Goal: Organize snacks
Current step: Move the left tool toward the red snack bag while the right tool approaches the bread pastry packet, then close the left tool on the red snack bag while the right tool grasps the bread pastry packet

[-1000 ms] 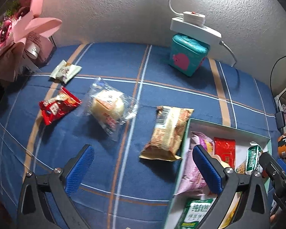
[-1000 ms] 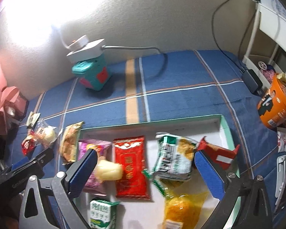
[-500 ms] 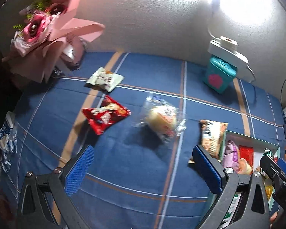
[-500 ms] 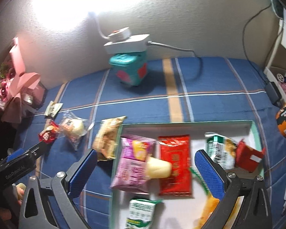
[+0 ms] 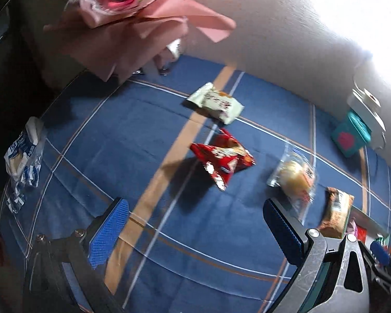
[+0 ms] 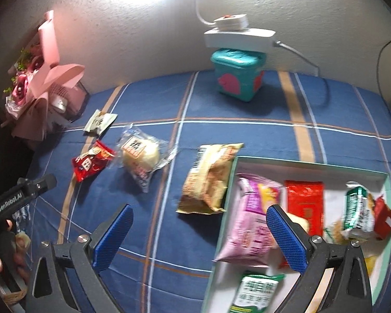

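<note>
Loose snacks lie on the blue plaid cloth: a white packet [image 5: 216,103] [image 6: 99,123], a red packet [image 5: 221,157] [image 6: 92,160], a clear-wrapped bun [image 5: 295,177] [image 6: 140,155] and a tan packet [image 5: 336,212] [image 6: 208,180] against the box's left wall. The green-rimmed box [image 6: 310,165] holds several snacks, among them a purple bag [image 6: 250,221]. My left gripper [image 5: 195,221] is open and empty, above the cloth near the red packet. My right gripper [image 6: 199,232] is open and empty, above the box's left edge.
A teal tin [image 6: 238,74] with a white power strip [image 6: 239,35] on top stands at the back wall. A pink bouquet [image 5: 133,23] [image 6: 39,83] fills the back left corner. A blue-white wrapper [image 5: 23,154] lies at the cloth's left edge.
Both grippers have swung left. The left view now centres on the red and white packets; the right view has shifted from the box interior toward the loose snacks.
</note>
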`<state>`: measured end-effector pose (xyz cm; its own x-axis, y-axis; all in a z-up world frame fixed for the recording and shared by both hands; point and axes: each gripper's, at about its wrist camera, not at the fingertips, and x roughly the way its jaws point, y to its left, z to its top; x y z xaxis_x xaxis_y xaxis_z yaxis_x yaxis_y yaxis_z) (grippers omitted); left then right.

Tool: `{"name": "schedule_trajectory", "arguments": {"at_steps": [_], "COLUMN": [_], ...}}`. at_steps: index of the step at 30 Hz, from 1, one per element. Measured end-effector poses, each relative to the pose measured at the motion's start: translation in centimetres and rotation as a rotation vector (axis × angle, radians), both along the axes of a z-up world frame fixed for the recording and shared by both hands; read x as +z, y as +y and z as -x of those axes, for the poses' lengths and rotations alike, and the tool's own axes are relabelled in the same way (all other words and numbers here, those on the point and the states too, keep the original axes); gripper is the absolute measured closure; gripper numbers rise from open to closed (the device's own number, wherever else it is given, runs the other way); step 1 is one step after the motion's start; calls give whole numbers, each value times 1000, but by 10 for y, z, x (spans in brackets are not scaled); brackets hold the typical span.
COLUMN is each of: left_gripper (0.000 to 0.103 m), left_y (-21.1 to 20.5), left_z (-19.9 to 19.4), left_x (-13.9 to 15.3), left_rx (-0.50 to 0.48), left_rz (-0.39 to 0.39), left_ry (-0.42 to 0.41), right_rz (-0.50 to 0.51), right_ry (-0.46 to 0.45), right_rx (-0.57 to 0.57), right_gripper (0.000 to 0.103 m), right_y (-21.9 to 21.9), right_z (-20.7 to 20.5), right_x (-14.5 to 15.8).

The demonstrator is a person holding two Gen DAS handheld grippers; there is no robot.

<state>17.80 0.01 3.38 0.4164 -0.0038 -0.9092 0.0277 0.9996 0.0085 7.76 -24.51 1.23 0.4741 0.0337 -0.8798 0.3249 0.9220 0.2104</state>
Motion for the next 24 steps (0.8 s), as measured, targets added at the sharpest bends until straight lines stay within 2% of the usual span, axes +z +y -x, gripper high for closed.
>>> {"name": "schedule_trajectory", "arguments": {"at_steps": [8, 14, 17, 19, 21, 24], "left_gripper": [0, 1, 1, 5, 13, 18], "left_y": [1, -21, -31, -37, -42, -46], "left_z": [-17, -34, -42, -48, -53, -62], "left_x": [-11, -28, -29, -31, -34, -41], "left_rx": [-13, -118, -181, -227, -262, -301], "left_rz": [-9, -45, -90, -105, -119, -123], "left_ry": [2, 23, 8, 6, 11, 27], "right_rz": [-5, -37, -41, -48, -55, -43], "right_ry": [0, 18, 27, 33, 47, 80], "right_rx": [-7, -23, -27, -30, -24, -10], "right_gripper": [0, 1, 11, 17, 24, 34], "right_y": [-1, -9, -13, -15, -16, -15], "right_z": [-10, -23, -31, -35, -40, -47], "right_x": [-12, -23, -24, -25, -27, -32]}}
